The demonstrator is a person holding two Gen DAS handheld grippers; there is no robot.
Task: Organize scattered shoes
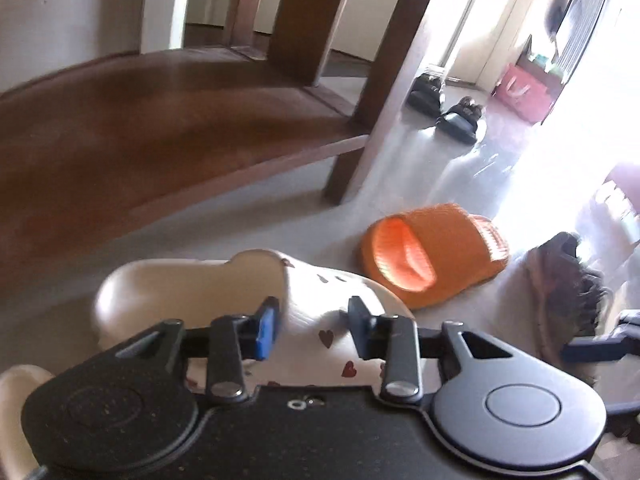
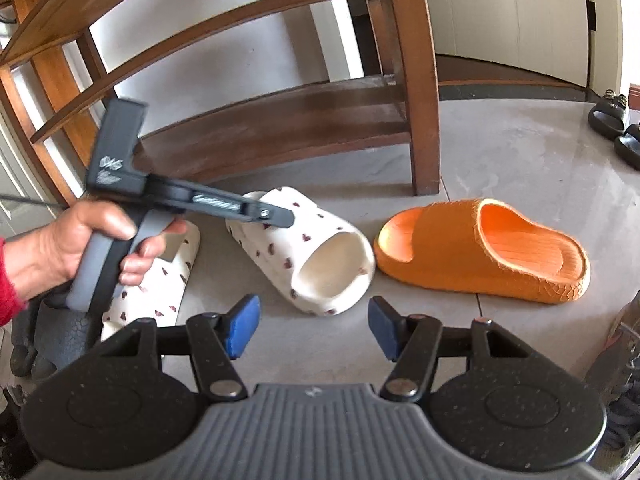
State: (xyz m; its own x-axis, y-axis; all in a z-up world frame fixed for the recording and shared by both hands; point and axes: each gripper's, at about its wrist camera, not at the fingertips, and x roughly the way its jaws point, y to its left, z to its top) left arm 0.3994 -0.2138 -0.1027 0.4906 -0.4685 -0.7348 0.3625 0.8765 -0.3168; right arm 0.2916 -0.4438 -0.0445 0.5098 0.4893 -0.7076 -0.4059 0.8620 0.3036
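The left gripper (image 1: 312, 322) has its jaws closed on the strap of a white heart-print slide (image 1: 224, 292), which lies on the grey floor (image 2: 520, 168) just beside an orange slide (image 2: 486, 250), in front of the wooden shoe rack (image 2: 280, 120). The white lettering on the left tool's side is too blurred to read. The right gripper (image 2: 312, 328) hangs half open over bare floor, holding nothing, with open room between the slides and the rack's leg.
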